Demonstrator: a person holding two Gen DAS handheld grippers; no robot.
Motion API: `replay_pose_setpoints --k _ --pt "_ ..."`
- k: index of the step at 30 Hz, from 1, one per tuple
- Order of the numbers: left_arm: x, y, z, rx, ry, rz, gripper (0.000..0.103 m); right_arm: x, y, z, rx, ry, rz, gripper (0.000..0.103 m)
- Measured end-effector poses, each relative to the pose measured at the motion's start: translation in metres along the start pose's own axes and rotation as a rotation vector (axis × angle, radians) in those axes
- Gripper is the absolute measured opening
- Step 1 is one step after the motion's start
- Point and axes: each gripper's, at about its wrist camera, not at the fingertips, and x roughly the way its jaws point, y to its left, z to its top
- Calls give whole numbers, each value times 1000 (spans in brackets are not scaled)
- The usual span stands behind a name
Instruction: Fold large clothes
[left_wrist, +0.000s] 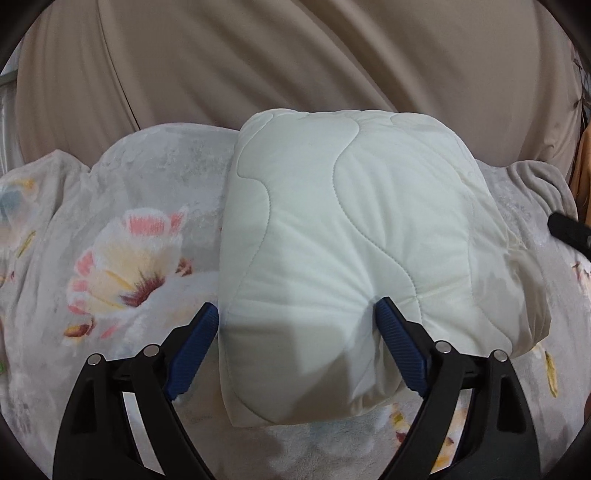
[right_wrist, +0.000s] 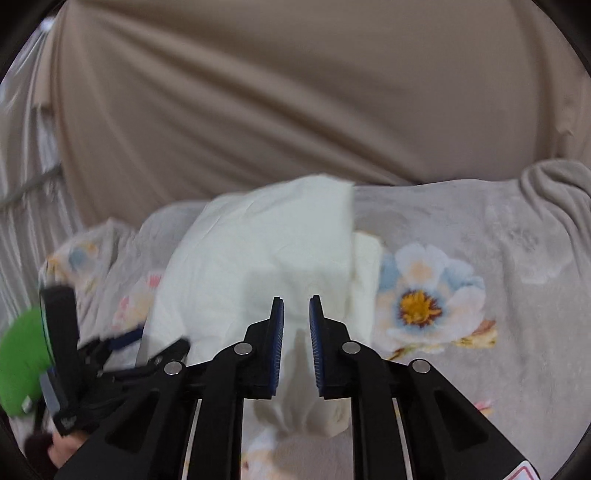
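White quilted comforter (left_wrist: 351, 236) lay folded into a compact bundle on floral blanket (left_wrist: 122, 266) (fold looked nearly done). Left gripper (left_wrist: 295, 314) jaws wide apart, straddling its near edge; right gripper (right_wrist: 296, 317) jaws slightly apart, empty. Only tidying likely left.

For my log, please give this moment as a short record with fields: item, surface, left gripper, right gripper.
item: white quilted blanket, folded into a thick bundle
surface: floral blanket, beige fabric behind
left gripper: open wide, fingers either side of the bundle's near left corner
right gripper: narrow gap, nothing clamped, in front of the bundle
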Motion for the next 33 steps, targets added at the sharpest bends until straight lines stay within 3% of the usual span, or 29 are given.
replay_pose_setpoints --k 4,6,15,20,23,33 --pt "-2 -4 -2 15 -6 -1 85 60 -3 -27 -38 149 -90 0" --pt "-3 -7 -4 29 -7 -1 85 68 -4 -37 -43 150 -111 0" --pt "-34 -12 -23 38 -43 23 87 -6 26 -48 -66 78 -121 8" --pt "-54 -15 -54 36 -37 33 91 -30 35 -86 -91 102 -174 25" --pt "-65 -19 -75 22 -28 31 91 -38 37 -109 -70 117 -178 35" --pt "-72 -29 -101 15 -34 99 96 -34 26 -142 4 153 -225 38"
